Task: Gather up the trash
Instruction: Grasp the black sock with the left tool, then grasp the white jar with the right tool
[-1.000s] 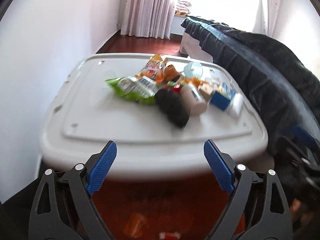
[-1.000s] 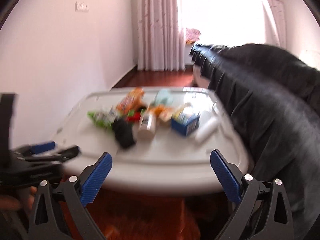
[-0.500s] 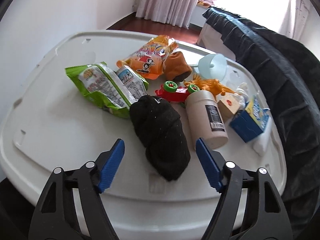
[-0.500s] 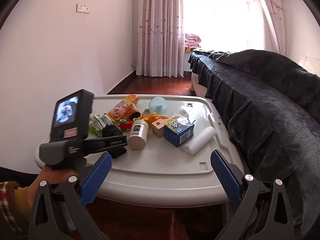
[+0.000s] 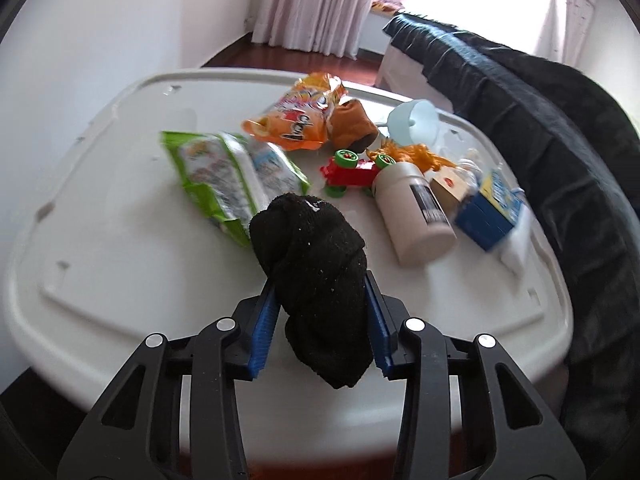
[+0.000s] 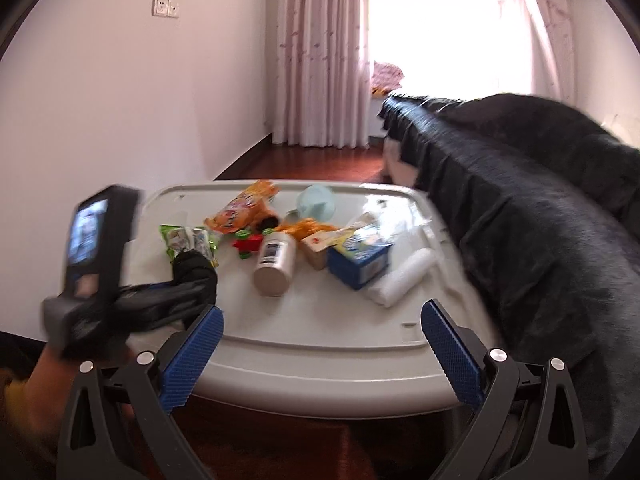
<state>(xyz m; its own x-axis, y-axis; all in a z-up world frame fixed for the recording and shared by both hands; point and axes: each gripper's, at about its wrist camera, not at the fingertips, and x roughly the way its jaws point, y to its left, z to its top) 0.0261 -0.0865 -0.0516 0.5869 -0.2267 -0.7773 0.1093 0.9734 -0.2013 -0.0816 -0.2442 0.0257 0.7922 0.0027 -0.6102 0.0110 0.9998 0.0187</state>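
My left gripper is shut on a black sock and holds it over the near part of the white plastic lid. Behind it lie a green snack bag, an orange snack bag, a red toy car, a beige bottle on its side and a blue carton. My right gripper is open and empty before the lid's near edge. In the right wrist view the left gripper holds the sock at the lid's left.
A dark blanket-covered bed runs along the right side of the lid. A white paper roll, a pale blue funnel and an orange peel pile also lie on the lid. White wall at left, curtains at the back.
My left gripper has closed on the black sock, which now sits between its pads. My right gripper has moved a little closer to the lid and stays open.
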